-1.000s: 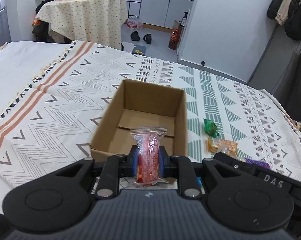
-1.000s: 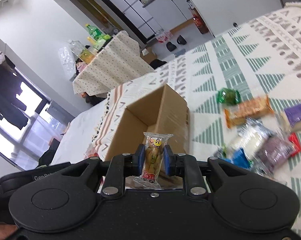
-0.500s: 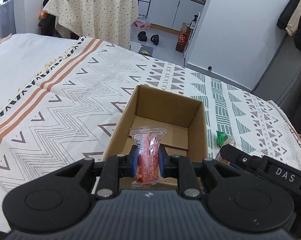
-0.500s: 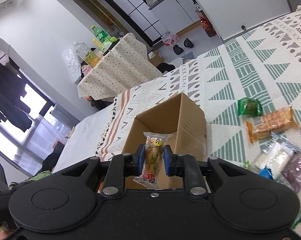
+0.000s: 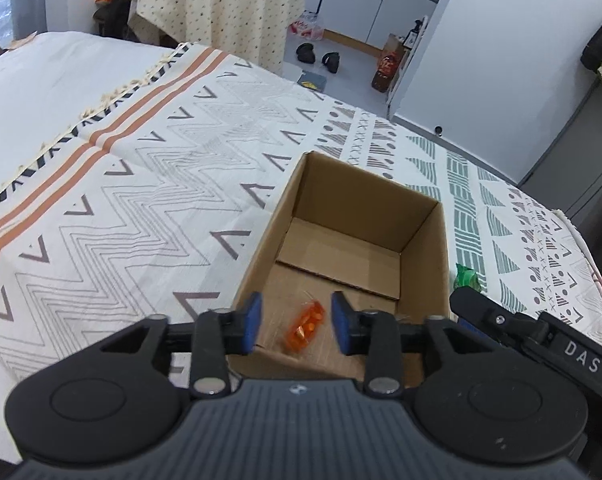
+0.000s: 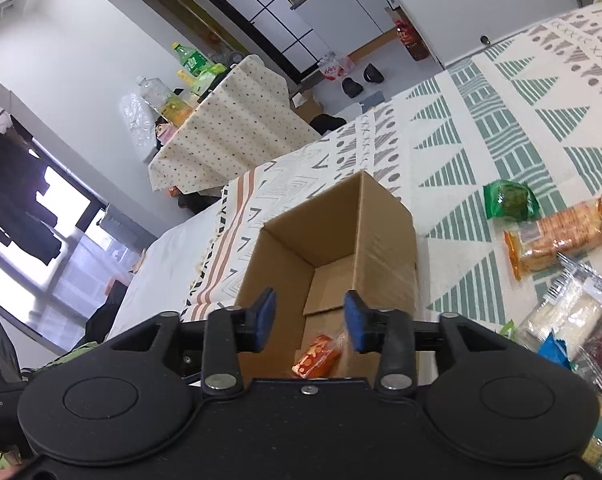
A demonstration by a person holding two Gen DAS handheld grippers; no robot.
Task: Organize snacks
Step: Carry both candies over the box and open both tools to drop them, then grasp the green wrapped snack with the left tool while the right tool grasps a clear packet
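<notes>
Fingers of the left gripper (image 5: 296,322) and right gripper (image 6: 309,322) stand wide apart, holding nothing, above the box (image 5: 425,240) on the bed. An orange snack (image 5: 304,325) lies inside, near its front wall.

Both tools are matte black plastic. The left gripper (image 5: 296,322) has blue-padded fingers (image 5: 251,322), silver screw heads, two round discs on its body and a ribbed grey housing. The right gripper (image 6: 309,320) looks the same; its side bears white lettering, seemingly "DAS".
</notes>
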